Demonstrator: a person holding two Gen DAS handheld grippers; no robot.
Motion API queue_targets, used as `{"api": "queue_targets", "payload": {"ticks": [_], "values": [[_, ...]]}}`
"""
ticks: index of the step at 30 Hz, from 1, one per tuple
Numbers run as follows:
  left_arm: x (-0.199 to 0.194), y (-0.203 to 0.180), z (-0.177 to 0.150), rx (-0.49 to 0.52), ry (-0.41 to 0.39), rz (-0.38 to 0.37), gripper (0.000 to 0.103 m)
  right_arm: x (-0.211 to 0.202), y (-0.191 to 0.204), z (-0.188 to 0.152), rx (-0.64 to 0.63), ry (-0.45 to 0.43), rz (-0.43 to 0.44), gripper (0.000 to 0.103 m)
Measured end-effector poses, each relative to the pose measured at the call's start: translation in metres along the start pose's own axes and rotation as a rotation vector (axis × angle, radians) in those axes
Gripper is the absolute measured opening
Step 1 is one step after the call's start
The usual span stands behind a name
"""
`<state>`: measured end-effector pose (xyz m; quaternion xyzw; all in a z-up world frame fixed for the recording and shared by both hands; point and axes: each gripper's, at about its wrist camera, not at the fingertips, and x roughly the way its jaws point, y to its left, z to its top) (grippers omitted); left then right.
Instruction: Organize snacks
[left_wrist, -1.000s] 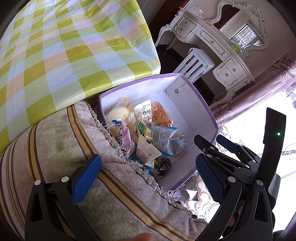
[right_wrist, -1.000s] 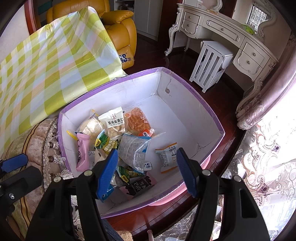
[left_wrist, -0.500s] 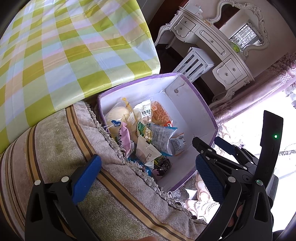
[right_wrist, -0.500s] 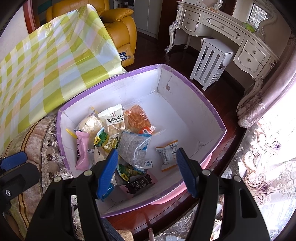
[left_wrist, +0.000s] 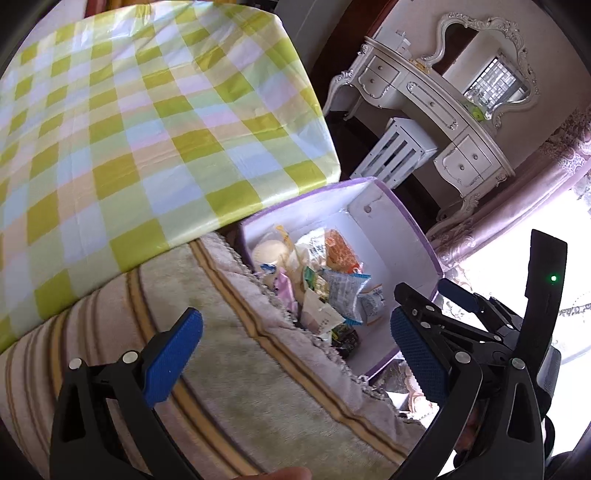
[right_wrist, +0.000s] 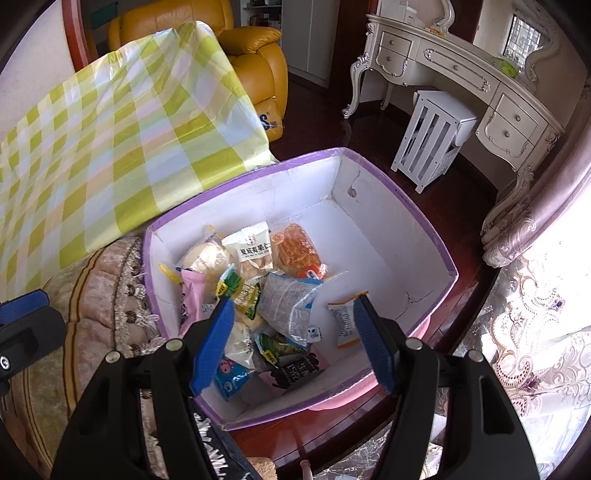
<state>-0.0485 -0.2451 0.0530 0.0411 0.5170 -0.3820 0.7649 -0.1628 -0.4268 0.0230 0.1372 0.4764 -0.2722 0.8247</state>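
Having just widened, right hand-held gripper (right_wrist: 293, 332) empty above the snack box (right_wrist: 413, 210), left hand-held gripper (left_wrist: 295, 332) open too.

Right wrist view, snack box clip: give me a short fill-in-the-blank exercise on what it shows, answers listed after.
1. The snack packets lie inside a white box whose rim is coloured ____.
2. The right gripper hovers above the box with its jaws ____ and nothing between them.
3. The table beside the box is covered by a checked tablecloth in white and ____.
4. The armchair behind that table is coloured ____.

Missing words: purple; open; green; yellow
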Motion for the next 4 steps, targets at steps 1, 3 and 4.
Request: {"api": "queue_targets", "payload": {"ticks": [1,3,4], "values": [[-0.017,0.016,-0.003,-0.02,-0.036,0.063,0.099,-0.007,0.014,0.003,-0.021,-0.011,0.04,0.077],[-0.048,0.057,-0.014,-0.095,-0.103,0.192,0.099,-0.018,0.052,0.005,-0.078,-0.026,0.132,0.077],[-0.061,0.079,-0.024,-0.148,-0.121,0.26,0.099,-0.02,0.074,0.005,-0.116,-0.022,0.174,0.078]]}}
